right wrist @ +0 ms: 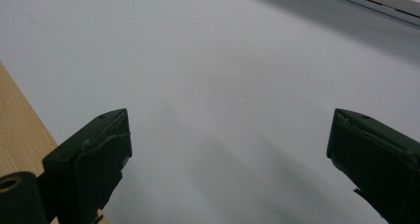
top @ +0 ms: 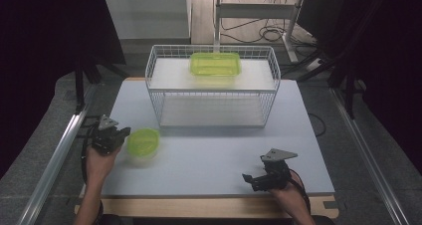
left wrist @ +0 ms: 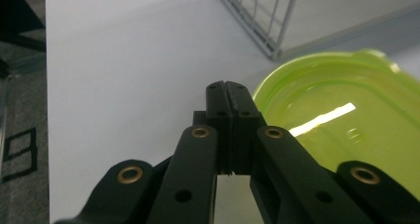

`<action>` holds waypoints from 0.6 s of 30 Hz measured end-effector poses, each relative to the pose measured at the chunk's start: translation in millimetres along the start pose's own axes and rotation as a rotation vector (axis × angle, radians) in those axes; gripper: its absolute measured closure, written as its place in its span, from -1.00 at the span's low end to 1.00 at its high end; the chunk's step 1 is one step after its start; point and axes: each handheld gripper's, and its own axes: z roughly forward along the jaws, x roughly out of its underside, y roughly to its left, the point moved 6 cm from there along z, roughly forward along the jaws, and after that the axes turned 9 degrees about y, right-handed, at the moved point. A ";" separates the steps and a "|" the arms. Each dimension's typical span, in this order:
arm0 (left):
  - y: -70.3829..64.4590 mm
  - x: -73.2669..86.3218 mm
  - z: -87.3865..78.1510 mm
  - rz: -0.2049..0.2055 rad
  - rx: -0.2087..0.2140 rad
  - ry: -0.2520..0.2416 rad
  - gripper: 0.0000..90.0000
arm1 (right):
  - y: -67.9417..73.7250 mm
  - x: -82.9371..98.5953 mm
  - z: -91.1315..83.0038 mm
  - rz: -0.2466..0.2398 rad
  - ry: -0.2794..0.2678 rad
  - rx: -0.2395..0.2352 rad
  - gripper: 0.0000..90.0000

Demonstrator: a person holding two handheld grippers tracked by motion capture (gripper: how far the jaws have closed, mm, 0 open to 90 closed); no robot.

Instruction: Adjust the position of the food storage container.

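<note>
Two tools are seen, one in each hand. The left tool (top: 121, 134) is held at the near left of the tabletop (top: 214, 155) with its jaws pressed together on nothing, their tips lying just beside the rim of the round container (top: 143, 142); in the left gripper view the closed jaws end at the edge of that container's green lid (left wrist: 346, 120). The right tool (top: 253, 180) is held low over the near right edge of the tabletop, well apart from every object, with its jaws spread wide over bare surface.

Two green-lidded containers are counted. The round one stands on the tabletop, near the front left corner of the wire basket (top: 154, 93). The rectangular container (top: 215, 64) rests inside the single white wire basket, toward its rear wall. Both lids are shut, so the contents cannot be told.
</note>
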 end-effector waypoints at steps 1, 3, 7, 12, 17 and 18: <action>0.8 1.7 1.9 -0.004 0.004 0.006 1.00 | 0.6 0.0 0.8 0.000 0.002 -0.001 -0.91; 0.9 3.2 3.4 -0.014 0.010 0.007 1.00 | 1.2 0.4 1.1 -0.002 0.009 -0.003 -0.91; -2.5 4.7 4.1 -0.019 0.020 0.008 1.00 | 1.4 0.8 2.2 -0.005 0.013 -0.002 -0.91; -11.7 4.5 5.0 -0.022 0.036 0.004 1.00 | 1.4 1.7 2.5 -0.009 0.022 -0.002 -0.91; -32.2 1.6 6.6 -0.011 0.064 0.004 1.00 | 1.4 1.8 2.5 -0.011 0.025 -0.002 -0.91; -37.1 0.6 7.2 -0.003 0.071 0.005 1.00 | 1.5 2.0 2.5 -0.013 0.027 -0.002 -0.91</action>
